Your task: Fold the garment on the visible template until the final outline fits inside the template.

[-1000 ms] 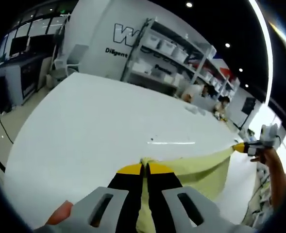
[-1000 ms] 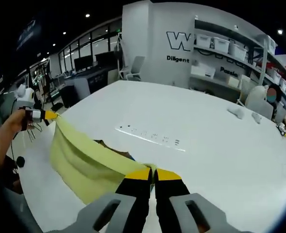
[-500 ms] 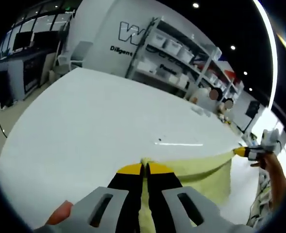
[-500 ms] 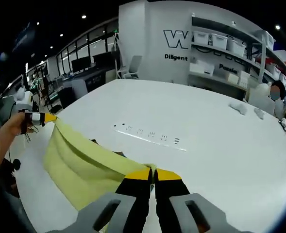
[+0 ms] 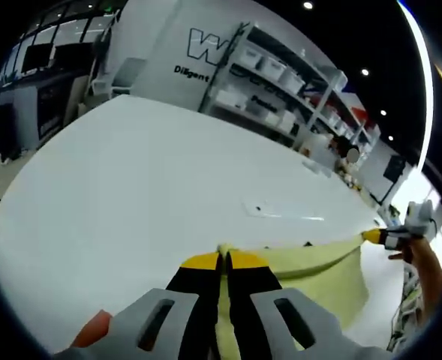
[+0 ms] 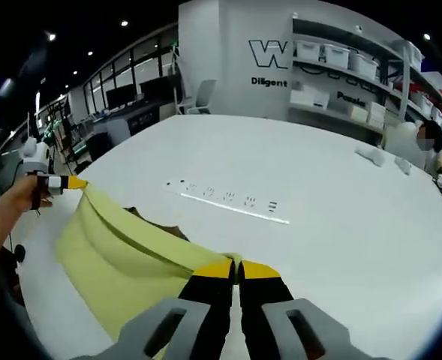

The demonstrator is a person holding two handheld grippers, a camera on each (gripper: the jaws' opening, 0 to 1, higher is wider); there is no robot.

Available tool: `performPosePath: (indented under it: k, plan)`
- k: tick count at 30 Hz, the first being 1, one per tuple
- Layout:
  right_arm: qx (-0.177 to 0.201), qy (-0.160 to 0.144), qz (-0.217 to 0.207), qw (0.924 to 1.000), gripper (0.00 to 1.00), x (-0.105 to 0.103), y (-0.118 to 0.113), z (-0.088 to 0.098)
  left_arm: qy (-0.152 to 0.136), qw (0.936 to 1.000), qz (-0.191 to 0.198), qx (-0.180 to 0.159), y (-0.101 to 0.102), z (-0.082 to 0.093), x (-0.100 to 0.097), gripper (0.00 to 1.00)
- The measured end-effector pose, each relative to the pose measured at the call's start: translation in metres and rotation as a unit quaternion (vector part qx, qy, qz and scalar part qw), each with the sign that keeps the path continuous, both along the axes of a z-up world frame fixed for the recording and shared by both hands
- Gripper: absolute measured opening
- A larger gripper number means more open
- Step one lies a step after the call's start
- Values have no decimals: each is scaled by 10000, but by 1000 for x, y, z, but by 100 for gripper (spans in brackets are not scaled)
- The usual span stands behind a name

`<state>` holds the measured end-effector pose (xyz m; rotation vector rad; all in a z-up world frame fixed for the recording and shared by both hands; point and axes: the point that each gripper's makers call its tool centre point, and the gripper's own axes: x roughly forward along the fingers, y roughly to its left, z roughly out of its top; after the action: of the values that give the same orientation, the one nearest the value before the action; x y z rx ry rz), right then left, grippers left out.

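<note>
Pale yellow garment (image 6: 123, 259), white table (image 6: 333, 225)

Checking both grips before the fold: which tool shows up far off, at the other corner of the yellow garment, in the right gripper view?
The left tool, at the view's left edge, pinching the garment; the right tool rises from the bottom.

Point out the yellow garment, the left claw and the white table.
yellow garment (image 6: 123, 251), right gripper view, hanging middle panel.
left claw (image 5: 224, 259), left gripper view, between its yellow tips.
white table (image 5: 130, 172), left gripper view, bare top.
</note>
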<state>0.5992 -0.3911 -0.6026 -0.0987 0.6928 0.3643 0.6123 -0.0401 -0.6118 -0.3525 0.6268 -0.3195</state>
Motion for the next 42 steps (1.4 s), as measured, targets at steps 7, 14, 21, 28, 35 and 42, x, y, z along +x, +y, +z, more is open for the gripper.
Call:
performPosePath:
  k: [7, 14, 21, 28, 35, 42]
  plan:
    - [-38, 41, 15, 10000, 0, 5, 2, -14, -13, 10000, 37, 59, 1, -15, 7, 0]
    - [-52, 49, 21, 10000, 0, 8, 2, -24, -22, 9998, 69, 165, 2, -29, 11, 0]
    - [-76, 128, -25, 9999, 0, 7, 2, -43, 3, 9992, 26, 389, 4, -45, 16, 0]
    - [-441, 104, 90, 9989, 0, 7, 1, -54, -213, 9956, -186, 888, 3, -53, 20, 0]
    - [-946, 130, 309, 9950, 0, 3, 3, -67, -280, 9926, -288, 1143, 3, -58, 19, 0]
    - [-963, 165, 310, 9947, 0, 4, 0, -73, -453, 9859, -466, 1539, 0, -58, 15, 0]
